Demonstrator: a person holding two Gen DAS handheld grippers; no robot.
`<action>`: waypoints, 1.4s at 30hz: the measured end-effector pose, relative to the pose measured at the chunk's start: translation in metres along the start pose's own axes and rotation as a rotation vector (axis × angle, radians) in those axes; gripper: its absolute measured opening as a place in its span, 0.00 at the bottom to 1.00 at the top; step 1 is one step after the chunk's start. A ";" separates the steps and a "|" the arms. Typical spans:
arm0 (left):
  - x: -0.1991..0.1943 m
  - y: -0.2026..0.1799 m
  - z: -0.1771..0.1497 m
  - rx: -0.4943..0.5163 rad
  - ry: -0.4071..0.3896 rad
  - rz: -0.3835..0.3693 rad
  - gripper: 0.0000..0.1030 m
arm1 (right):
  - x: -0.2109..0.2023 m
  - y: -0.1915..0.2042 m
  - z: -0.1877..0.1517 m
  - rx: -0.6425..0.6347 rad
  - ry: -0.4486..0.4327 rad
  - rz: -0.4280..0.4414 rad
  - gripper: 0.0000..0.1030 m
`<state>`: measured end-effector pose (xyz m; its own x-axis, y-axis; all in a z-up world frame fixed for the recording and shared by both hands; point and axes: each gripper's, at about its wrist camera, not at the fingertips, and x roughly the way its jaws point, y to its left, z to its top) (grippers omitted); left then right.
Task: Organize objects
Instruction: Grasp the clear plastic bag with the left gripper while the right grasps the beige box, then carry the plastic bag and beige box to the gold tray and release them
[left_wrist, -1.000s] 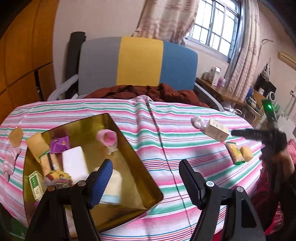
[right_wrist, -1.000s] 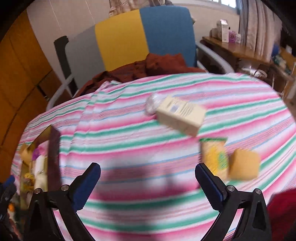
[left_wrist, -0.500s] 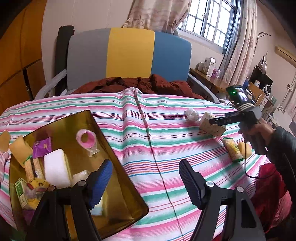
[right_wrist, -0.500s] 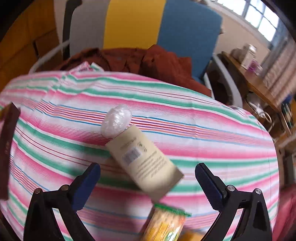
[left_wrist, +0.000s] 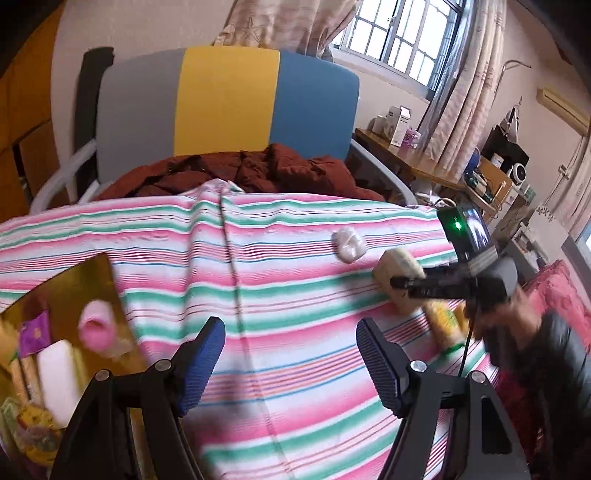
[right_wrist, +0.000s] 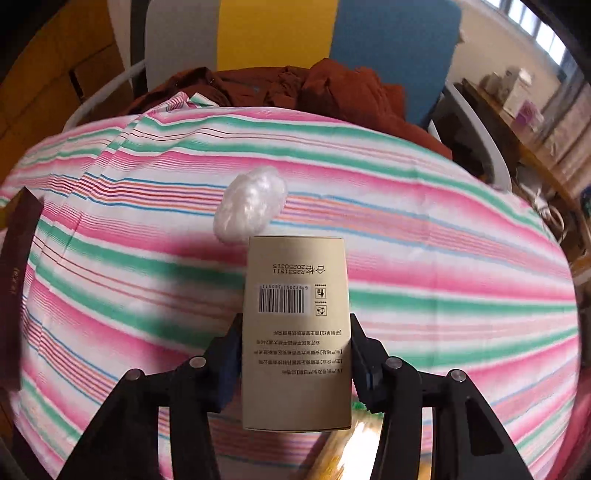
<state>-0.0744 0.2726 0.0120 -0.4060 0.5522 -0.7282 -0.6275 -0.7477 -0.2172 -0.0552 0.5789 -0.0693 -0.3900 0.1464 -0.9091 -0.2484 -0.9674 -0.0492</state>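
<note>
The right tongs (right_wrist: 295, 354) have just closed onto the tan carton (right_wrist: 295, 332) – a second ago they stood wide over the striped tabletop (right_wrist: 443, 258), the carton lying loose. Their pads now press its two long sides, so the pickup looks made and the carry toward the gold tray (left_wrist: 74, 280) can follow. The left tongs (left_wrist: 291, 354) hang apart, holding nothing. A white plastic wad (right_wrist: 251, 206) lies just beyond the carton; behind stand a tricolour chair, curtains and a window.

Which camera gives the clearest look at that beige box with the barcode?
The right wrist view: the beige box fills the centre, sharp, barcode readable. In the left wrist view it is small, blurred and partly hidden.
</note>
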 end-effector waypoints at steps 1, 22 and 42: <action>0.007 -0.002 0.005 -0.011 0.016 -0.006 0.72 | -0.001 -0.002 -0.003 0.014 -0.007 -0.002 0.50; 0.205 -0.085 0.092 0.108 0.193 -0.129 0.71 | 0.004 -0.037 -0.004 0.168 -0.004 0.054 0.52; 0.221 -0.069 0.052 0.191 0.213 0.052 0.36 | 0.013 -0.031 -0.003 0.119 -0.005 0.086 0.50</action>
<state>-0.1551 0.4656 -0.0999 -0.3048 0.4100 -0.8597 -0.7313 -0.6790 -0.0646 -0.0499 0.6099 -0.0804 -0.4189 0.0655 -0.9057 -0.3168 -0.9453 0.0782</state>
